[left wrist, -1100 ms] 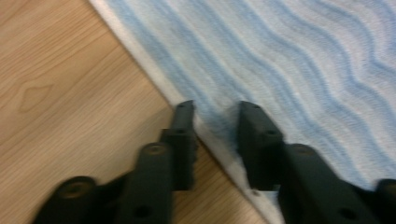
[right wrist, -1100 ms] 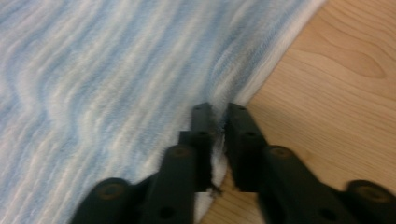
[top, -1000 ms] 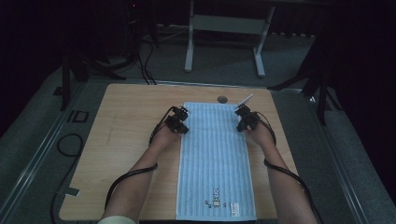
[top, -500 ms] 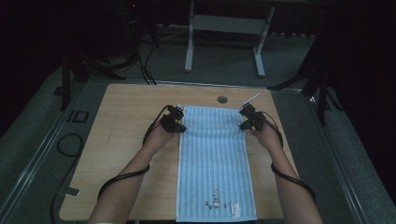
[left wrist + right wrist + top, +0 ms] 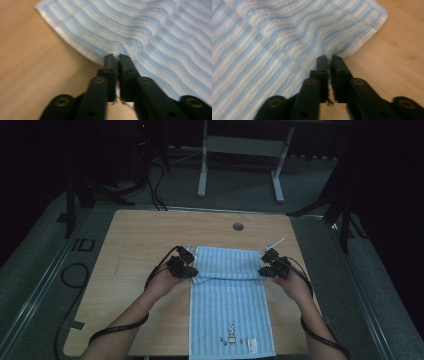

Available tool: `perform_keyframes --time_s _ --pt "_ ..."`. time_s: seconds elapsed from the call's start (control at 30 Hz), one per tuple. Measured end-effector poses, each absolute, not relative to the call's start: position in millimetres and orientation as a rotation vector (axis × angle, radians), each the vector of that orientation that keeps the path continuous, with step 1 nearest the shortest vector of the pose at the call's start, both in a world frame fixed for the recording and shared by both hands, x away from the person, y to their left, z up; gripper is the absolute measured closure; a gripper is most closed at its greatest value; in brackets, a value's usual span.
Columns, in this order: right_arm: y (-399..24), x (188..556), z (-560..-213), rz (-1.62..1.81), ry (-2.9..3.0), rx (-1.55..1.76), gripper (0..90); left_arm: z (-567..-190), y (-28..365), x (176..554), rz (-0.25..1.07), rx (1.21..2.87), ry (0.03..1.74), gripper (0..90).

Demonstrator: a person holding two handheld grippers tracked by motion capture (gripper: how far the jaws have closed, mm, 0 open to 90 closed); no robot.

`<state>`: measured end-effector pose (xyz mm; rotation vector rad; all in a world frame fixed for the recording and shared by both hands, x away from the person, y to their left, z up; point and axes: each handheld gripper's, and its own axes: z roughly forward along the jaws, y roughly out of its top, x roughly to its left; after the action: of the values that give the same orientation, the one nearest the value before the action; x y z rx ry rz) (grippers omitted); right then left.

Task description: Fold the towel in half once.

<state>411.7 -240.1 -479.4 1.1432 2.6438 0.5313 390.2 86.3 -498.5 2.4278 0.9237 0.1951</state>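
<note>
We see a soft ribbed towel (image 5: pixel 231 305), pale blue with white stripes and a white hem, long and rectangular, lying down the middle of the wooden table (image 5: pixel 135 235), its far end doubled back toward us; a small printed figure marks its near end; our left gripper (image 5: pixel 118 57) pinches the folded edge, its jaws having just eased slightly apart; the right gripper (image 5: pixel 330 58) does likewise; the tabletop is smooth light wood; the room beyond is dark.

High view overhead facing forward-down, gripper views close, sharing towel (image 5: pixel 230 290)
</note>
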Motion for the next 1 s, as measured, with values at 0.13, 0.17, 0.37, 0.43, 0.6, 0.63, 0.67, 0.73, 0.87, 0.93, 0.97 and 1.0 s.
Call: perform_keyframes --time_s 0.13,0.17,0.37,0.43,0.6,0.63,0.67,0.73,0.87,0.93,0.97,1.0 --pt "-244 408 -473 0.553 2.659 1.164 66.5 -493 88 385 0.184 2.411 0.903 69.2" --pt "-243 409 -472 0.54 2.665 1.165 66.5 -492 88 385 0.203 2.41 0.902 69.1" --pt "-230 415 -484 0.48 2.736 1.145 66.5 -498 80 389 0.171 2.403 0.889 66.9" --pt "-227 419 -490 0.46 2.751 1.155 67.2 -502 76 391 0.151 2.413 0.878 63.1" --pt "-223 421 -499 0.413 2.768 1.141 70.5 -513 69 395 0.169 2.493 0.875 52.8" --pt "-223 421 -500 0.404 2.769 1.139 71.9 -515 69 397 0.168 2.509 0.866 52.8" --pt "-222 421 -502 0.392 2.766 1.134 72.0 -517 68 398 0.159 2.514 0.867 52.8" --pt "-222 423 -505 0.386 2.777 1.137 72.9 -519 67 400 0.163 2.53 0.859 54.7" --pt "-221 425 -512 0.369 2.785 1.143 73.3 -512 64 401 0.23 2.524 0.815 82.8" --pt "-221 425 -512 0.372 2.784 1.145 73.3 -501 63 399 0.261 2.506 0.778 84.4" --pt "-221 426 -512 0.372 2.786 1.144 73.2 -495 64 398 0.258 2.498 0.75 84.4" --pt "-221 426 -512 0.371 2.786 1.146 73.2 -492 65 398 0.262 2.485 0.748 84.3"
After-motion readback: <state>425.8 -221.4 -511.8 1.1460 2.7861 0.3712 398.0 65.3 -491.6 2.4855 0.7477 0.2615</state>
